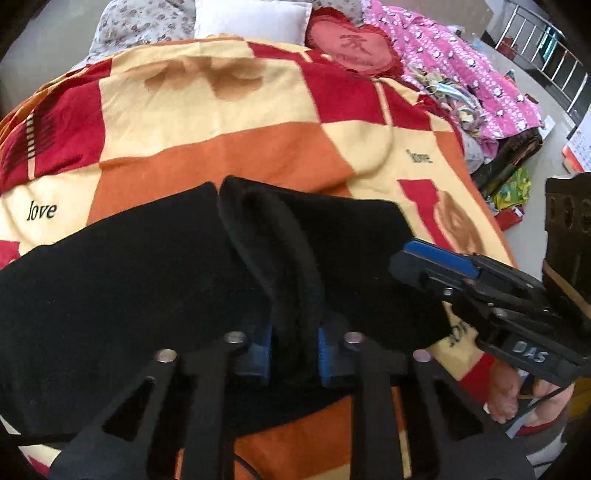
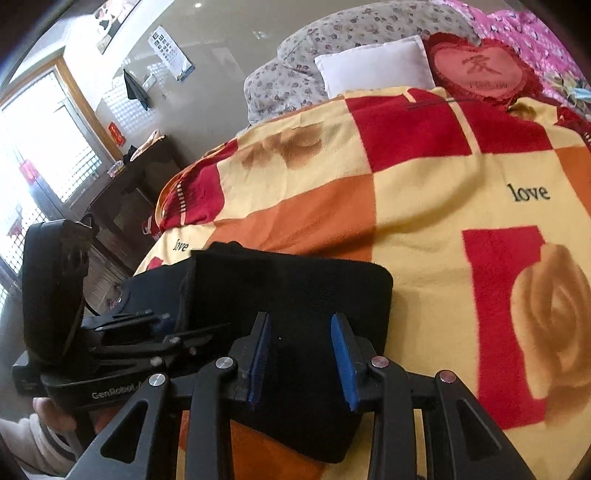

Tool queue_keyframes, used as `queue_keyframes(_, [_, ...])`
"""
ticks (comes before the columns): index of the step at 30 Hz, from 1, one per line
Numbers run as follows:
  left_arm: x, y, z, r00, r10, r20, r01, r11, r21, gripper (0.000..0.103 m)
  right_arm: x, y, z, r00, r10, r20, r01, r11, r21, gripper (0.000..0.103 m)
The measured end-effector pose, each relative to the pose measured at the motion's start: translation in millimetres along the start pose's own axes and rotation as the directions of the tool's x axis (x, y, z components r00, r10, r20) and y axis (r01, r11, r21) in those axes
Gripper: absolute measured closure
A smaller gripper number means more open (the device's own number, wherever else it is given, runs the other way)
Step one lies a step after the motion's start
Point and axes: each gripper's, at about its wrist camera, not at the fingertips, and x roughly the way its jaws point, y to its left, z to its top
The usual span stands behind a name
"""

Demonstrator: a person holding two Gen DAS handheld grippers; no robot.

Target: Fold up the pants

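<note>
Black pants [image 1: 129, 277] lie across a checked red, orange and cream blanket [image 1: 258, 147] on a bed. My left gripper [image 1: 293, 350] is shut on a raised ridge of the pants' fabric, which stands up between its blue pads [image 1: 325, 350]. In the right wrist view the pants [image 2: 295, 280] form a thick folded block with a rounded far corner. My right gripper [image 2: 301, 354] hangs open over its near part, pads apart and not pressing. From the left wrist view, the right gripper [image 1: 402, 264] is at the pants' right edge. The left gripper [image 2: 162, 325] sits at the block's left.
A white pillow [image 1: 251, 18], a red heart cushion [image 1: 351, 48] and a pink quilt [image 1: 461, 66] lie at the head and far side of the bed. A hand [image 1: 502, 395] holds the right gripper. A dark cabinet [image 2: 122, 206] stands beyond the bed's left edge, near a window.
</note>
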Motion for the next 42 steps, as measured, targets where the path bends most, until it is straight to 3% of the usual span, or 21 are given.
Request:
queue_keyframes(4, [-22.3,3.2,-8.1,0.998,-0.059,0.014,0.059,0.998,-0.035,0.09,-6.3,15.9,1.5,1.0,-0.01,0.01,0.011,0.998,-0.059,0.071])
queue_keyframes(8, [-15.8,16.2,-14.2,0.999,0.04,0.021,-0.039,0.998,-0.058,0.09,6.1,30.5,2.1,1.0,-0.001,-0.02,-0.001,0.994,-0.108,0.071])
queue_keyframes(13, [-3.7,33.6,-11.7,1.0,0.012,0.003,-0.011,0.995,-0.103,0.089,33.4,42.5,2.9,0.998,-0.022,-0.066,0.013,0.99,-0.142,0.07])
queue_keyframes(18, [-12.3,28.8,-15.1,0.998,0.07,0.007,-0.069,0.995,-0.065,0.078,30.9,51.5,5.9,0.997,-0.028,-0.073,0.016,0.988,-0.156,0.071])
queue_keyframes(23, [-29.8,28.1,-20.6,0.984,0.173,0.039,-0.172,0.984,-0.039,0.064,28.9,68.7,7.7,0.997,-0.032,-0.069,0.017,0.979,-0.202,0.071])
queue_keyframes(31, [-58.4,44.5,-36.0,0.937,0.337,0.095,-0.336,0.941,-0.027,0.064,59.9,93.0,12.2,0.993,-0.068,-0.092,0.044,0.969,-0.243,0.071])
queue_keyframes(36, [-65.8,63.8,-44.1,0.932,0.353,0.085,-0.347,0.935,-0.08,0.064,73.9,108.7,10.3,0.987,-0.142,-0.08,0.113,0.952,-0.285,0.07])
queue_keyframes(42, [-67.6,78.2,-50.2,0.931,0.357,0.079,-0.346,0.93,-0.127,0.064,48.3,111.9,8.5,0.99,-0.122,-0.065,0.099,0.954,-0.282,0.071])
